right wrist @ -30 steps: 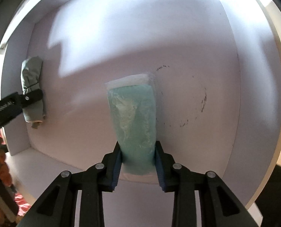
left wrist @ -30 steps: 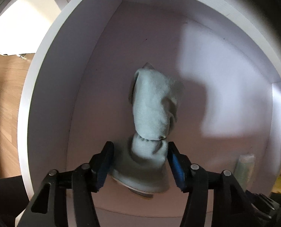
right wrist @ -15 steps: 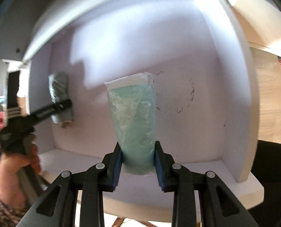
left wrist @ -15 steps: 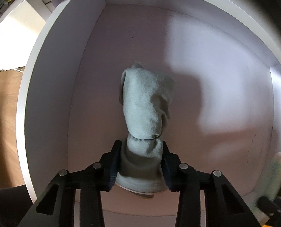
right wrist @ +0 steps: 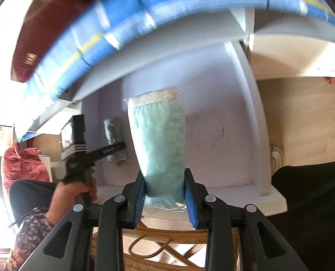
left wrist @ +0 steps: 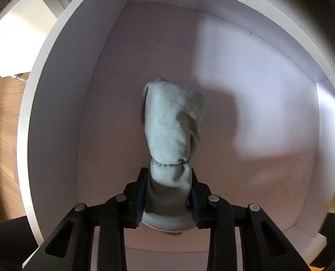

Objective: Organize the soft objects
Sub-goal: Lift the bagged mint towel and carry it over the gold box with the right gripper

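Two grippers seen, each clamped on a soft item. Left gripper (left wrist: 168, 194) closed on lower part of rolled grey sock bundle (left wrist: 173, 126), bundle pointing into white shelf cubby (left wrist: 54, 103), inside it near left wall. Right gripper (right wrist: 165, 194) closed on teal cloth in clear plastic bag (right wrist: 159, 140), held in front of cubby opening, outside it. From right wrist view: left gripper (right wrist: 117, 145) and holding hand (right wrist: 72, 192) at left, sock bundle (right wrist: 114, 133) against cubby back. Faint dark ring mark (right wrist: 208, 133) on back panel. Blurred blue patterned cloth (right wrist: 144, 18) above shelf. Wicker chair (right wrist: 156, 248) below
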A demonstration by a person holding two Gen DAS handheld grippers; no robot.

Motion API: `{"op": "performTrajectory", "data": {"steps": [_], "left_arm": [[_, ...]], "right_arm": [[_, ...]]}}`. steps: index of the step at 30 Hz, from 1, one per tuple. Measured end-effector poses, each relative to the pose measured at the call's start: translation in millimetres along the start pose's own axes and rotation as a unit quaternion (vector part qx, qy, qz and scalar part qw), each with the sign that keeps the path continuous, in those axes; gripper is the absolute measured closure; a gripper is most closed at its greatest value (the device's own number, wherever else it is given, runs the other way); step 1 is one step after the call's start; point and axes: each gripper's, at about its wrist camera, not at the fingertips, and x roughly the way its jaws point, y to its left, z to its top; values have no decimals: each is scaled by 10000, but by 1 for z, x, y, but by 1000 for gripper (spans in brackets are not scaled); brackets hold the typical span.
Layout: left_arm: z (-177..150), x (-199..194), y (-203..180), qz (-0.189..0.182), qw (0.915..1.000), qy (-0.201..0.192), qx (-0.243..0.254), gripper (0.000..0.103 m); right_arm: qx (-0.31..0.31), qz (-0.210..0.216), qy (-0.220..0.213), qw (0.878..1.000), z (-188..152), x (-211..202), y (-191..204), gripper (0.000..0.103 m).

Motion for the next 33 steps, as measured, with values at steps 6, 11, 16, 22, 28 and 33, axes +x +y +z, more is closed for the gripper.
{"op": "performTrajectory", "data": {"steps": [6,11,16,22,28,33], "left_arm": [[3,0,8,-66,10000,19,-37,71],[7,-3,21,-198,9997,48,-137,71],[10,1,32,-240,9996,50,-150,72],[6,7,38,-287,9994,-3,-174,72],[8,-2,49,-378,9988,6,-326,72],[8,1,58,-407,9985,26,-363,72]], "right_arm": [[-197,130,-353,9991,10,-46,19,72],[-476,161,-662,9965,28,-85,41,72],[-708,232,-890,9932,58,-113,69,72],[-907,49,-1137,9894,112,-125,107,72],[-994,-268,-1142,9881,151,-110,131,72],[-933,-460,-1053,9890,177,-96,139,72]]}}
